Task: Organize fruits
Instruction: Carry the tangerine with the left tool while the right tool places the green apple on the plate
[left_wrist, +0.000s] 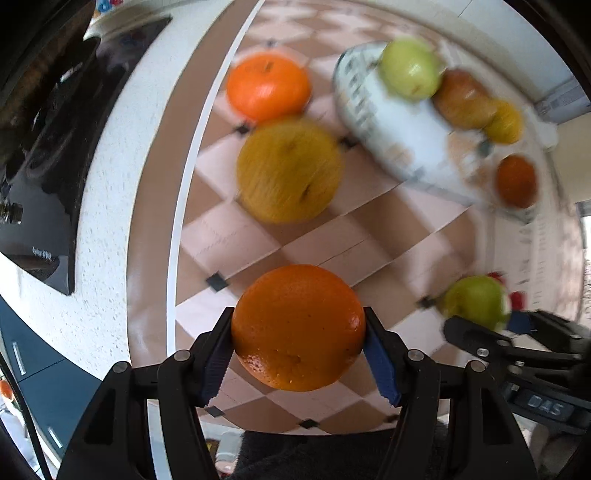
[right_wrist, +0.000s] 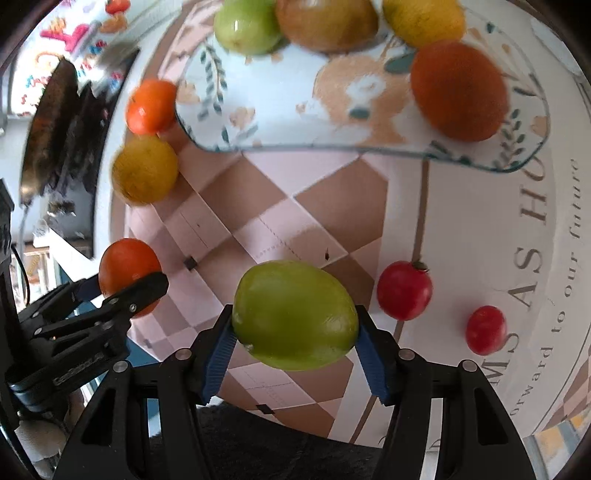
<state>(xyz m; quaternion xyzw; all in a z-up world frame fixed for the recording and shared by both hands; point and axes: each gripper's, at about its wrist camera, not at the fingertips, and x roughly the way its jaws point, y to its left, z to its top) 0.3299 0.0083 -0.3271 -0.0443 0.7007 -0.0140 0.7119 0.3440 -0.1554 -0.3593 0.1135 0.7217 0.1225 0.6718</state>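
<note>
Left tool (left_wrist: 298, 328) clamped on an orange (left_wrist: 298, 326), bottom centre of its view, off the table (left_wrist: 103, 229). Right tool (right_wrist: 294, 315) clamped on a green apple (right_wrist: 294, 314), bottom centre. Tray (right_wrist: 280, 110) up top holds four fruits. Two red tomatoes (right_wrist: 404, 290) lower right. Cloth lettering partly readable: "to our future".

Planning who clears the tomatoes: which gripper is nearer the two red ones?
Right. The right gripper, holding a green apple, is beside the tomatoes; the left gripper is farther, across the mat.
</note>
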